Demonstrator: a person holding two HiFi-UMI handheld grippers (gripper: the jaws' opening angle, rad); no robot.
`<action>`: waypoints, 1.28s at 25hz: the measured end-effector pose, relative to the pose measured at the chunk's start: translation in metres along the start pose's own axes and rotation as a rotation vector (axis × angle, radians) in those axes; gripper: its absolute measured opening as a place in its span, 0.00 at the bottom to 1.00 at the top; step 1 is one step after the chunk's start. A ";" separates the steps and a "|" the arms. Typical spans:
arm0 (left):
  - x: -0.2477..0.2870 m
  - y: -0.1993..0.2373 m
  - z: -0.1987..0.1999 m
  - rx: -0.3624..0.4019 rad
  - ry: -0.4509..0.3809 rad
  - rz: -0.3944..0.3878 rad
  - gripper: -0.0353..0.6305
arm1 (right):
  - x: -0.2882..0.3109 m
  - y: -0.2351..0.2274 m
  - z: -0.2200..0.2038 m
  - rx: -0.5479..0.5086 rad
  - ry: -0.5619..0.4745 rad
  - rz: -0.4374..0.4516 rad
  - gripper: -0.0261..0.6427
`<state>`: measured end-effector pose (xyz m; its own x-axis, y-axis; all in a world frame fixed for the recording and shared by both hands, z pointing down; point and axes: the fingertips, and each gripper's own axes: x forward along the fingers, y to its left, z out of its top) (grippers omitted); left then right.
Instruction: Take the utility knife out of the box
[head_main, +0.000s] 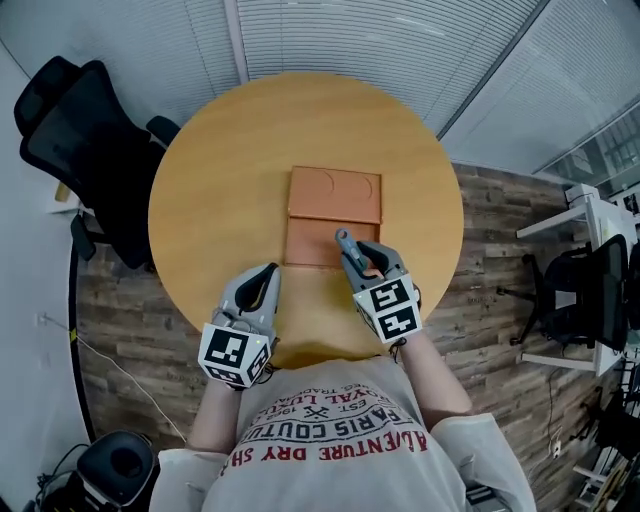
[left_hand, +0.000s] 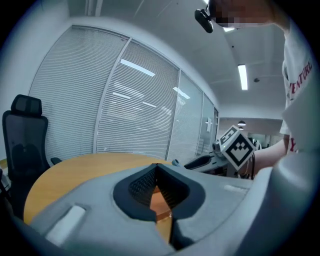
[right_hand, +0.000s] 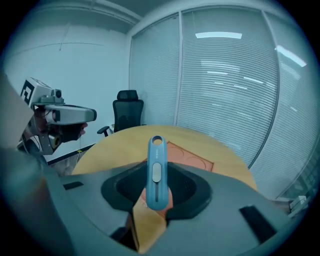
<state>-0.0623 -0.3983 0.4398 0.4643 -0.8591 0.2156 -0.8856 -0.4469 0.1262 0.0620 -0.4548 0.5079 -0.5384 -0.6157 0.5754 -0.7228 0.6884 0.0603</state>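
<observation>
An orange-brown box (head_main: 333, 215) lies open in the middle of the round wooden table (head_main: 220, 170), its lid folded flat away from me. My right gripper (head_main: 351, 252) hangs above the box's near half, shut on a blue-grey utility knife (head_main: 346, 243). In the right gripper view the knife (right_hand: 156, 172) stands up between the pads, clear of the box (right_hand: 192, 156). My left gripper (head_main: 268, 276) hovers to the left over the table's near edge, jaws together and holding nothing. Its own view shows only a sliver of the box (left_hand: 159, 201) between its pads.
A black office chair (head_main: 75, 140) stands left of the table, and another chair (head_main: 580, 290) with a white desk (head_main: 600, 215) is at the right. Glass walls with blinds (head_main: 330, 35) run behind the table. The floor is wood plank.
</observation>
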 end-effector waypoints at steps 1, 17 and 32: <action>-0.002 -0.005 0.005 0.011 -0.009 -0.008 0.05 | -0.011 0.001 0.003 0.000 -0.026 -0.016 0.24; -0.065 -0.047 0.047 0.102 -0.099 -0.084 0.05 | -0.134 0.034 0.037 0.090 -0.388 -0.196 0.24; -0.088 -0.033 0.053 0.120 -0.109 -0.064 0.05 | -0.157 0.060 0.053 0.077 -0.452 -0.245 0.24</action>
<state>-0.0746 -0.3214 0.3658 0.5211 -0.8472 0.1036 -0.8526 -0.5222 0.0179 0.0798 -0.3370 0.3778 -0.4705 -0.8711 0.1407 -0.8717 0.4836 0.0794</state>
